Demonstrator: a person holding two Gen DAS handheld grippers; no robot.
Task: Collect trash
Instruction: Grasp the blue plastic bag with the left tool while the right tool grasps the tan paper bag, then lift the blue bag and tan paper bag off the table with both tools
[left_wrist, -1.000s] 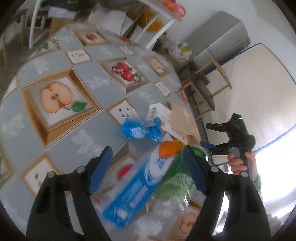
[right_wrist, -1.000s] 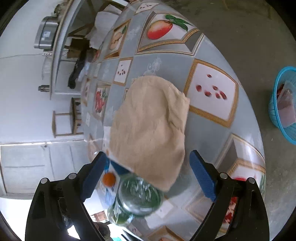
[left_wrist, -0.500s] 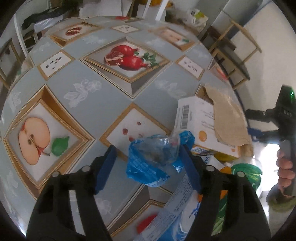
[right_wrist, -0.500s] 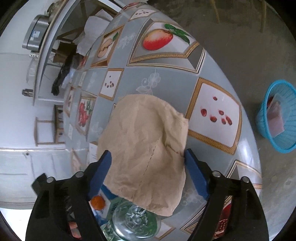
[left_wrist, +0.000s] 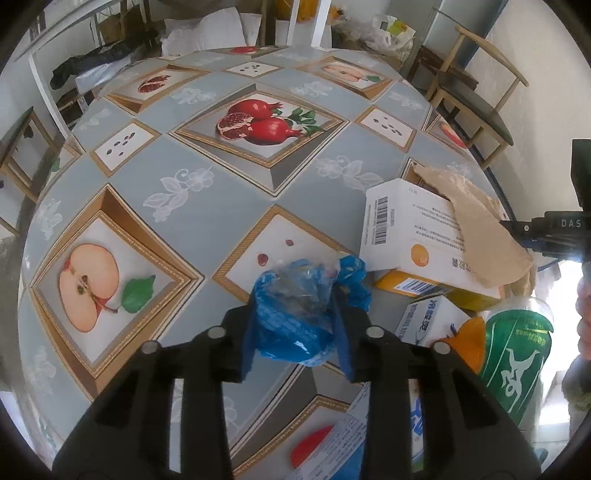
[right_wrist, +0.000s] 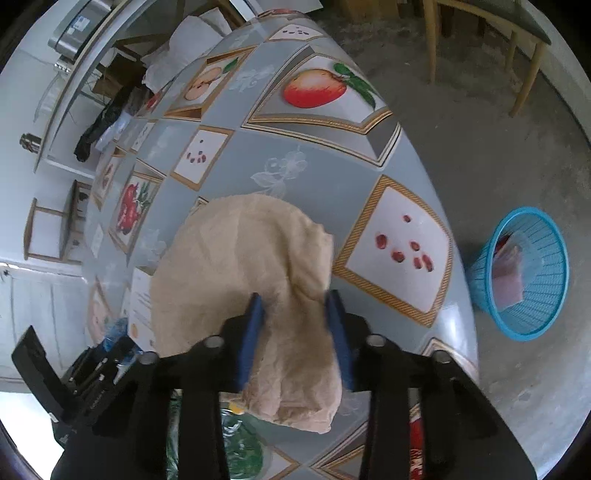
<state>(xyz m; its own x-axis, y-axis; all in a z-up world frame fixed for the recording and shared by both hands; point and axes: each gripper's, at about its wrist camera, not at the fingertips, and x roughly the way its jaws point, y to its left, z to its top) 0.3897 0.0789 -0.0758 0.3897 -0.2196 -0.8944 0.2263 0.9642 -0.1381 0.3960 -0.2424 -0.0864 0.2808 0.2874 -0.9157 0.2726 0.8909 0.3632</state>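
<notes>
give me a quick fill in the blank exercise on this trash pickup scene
1. The left gripper has its jaws around a crumpled ____ plastic wrapper.
2. The right gripper pinches a ____ paper bag.
3. The blue basket stands on the ____.
4. The fruit printed nearest the white box is a ____.

Missing words: blue; brown; floor; pomegranate

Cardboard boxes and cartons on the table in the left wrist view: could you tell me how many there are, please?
3 clearly show: a white box under the brown paper, a yellow box beneath it, and a small white carton beside the green cup. More may be hidden.
</notes>
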